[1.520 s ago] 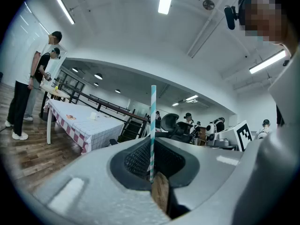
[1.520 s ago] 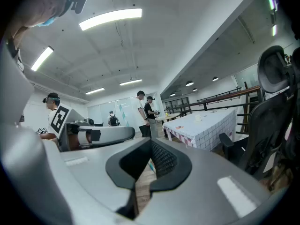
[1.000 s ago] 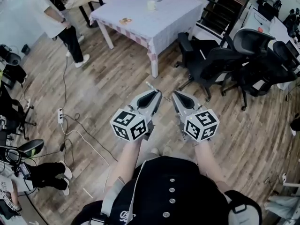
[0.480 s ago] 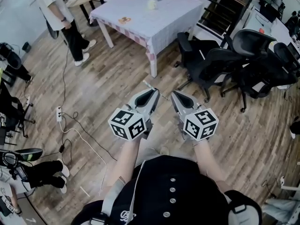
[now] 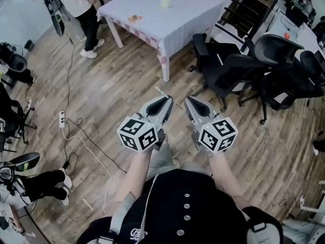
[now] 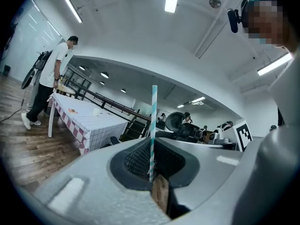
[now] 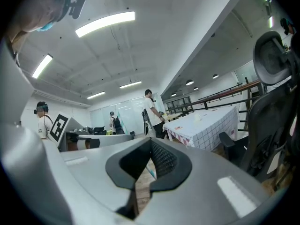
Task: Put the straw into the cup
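L gripper (image 6: pixel 151 165) is clamped on the straw (image 6: pixel 153 121), pads nipping its lower end. The straw's long axis runs across the jaws, upright in the L gripper view, w/ most of its length free above. R gripper (image 7: pixel 149 161) has jaws together, nothing btwn them. Cup (image 5: pixel 164 2) stands on the table (image 5: pixel 193 27), well apart from both grippers & approx straight ahead of the L one. Grippers sit side by side, so neither is really nearer, but L carries the load. Likely next: close the gap to the table, then prob roll the L wrist so the free end points down over the cup mouth.
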Demonstrator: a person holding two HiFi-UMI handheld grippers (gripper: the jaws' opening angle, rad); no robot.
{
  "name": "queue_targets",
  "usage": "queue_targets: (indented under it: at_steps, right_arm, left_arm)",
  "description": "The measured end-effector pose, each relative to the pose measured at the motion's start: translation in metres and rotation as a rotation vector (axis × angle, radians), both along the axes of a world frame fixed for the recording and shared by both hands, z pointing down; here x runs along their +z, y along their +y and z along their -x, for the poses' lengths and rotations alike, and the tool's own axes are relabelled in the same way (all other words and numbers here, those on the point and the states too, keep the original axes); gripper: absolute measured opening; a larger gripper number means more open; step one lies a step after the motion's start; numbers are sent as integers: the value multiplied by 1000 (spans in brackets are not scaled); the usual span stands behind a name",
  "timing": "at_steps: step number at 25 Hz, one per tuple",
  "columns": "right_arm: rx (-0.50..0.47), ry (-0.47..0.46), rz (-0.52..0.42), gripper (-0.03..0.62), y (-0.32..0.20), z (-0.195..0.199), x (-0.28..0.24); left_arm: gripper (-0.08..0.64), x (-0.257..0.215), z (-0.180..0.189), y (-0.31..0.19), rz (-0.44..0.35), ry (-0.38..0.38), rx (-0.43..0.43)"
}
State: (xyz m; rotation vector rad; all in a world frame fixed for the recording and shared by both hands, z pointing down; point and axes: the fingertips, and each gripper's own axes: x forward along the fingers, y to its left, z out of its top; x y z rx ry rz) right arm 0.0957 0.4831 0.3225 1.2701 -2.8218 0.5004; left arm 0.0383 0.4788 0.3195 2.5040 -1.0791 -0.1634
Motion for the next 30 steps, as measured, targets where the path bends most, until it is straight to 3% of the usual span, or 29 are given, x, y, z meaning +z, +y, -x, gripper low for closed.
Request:
queue_targets:
  at_steps: [10,23,30]
  right_arm:
    - [1,3,11,0,-87,10,11]
    - [60,0,15,0,-250,56,4]
    - [99,-10,9,0,-319,75,6]
  left_arm:
    - [23,11,8,-90,13,8,23]
    - [23,-6,57,-261,-7,-8,83]
    - [23,-3,79,-327,-15,-16,110]
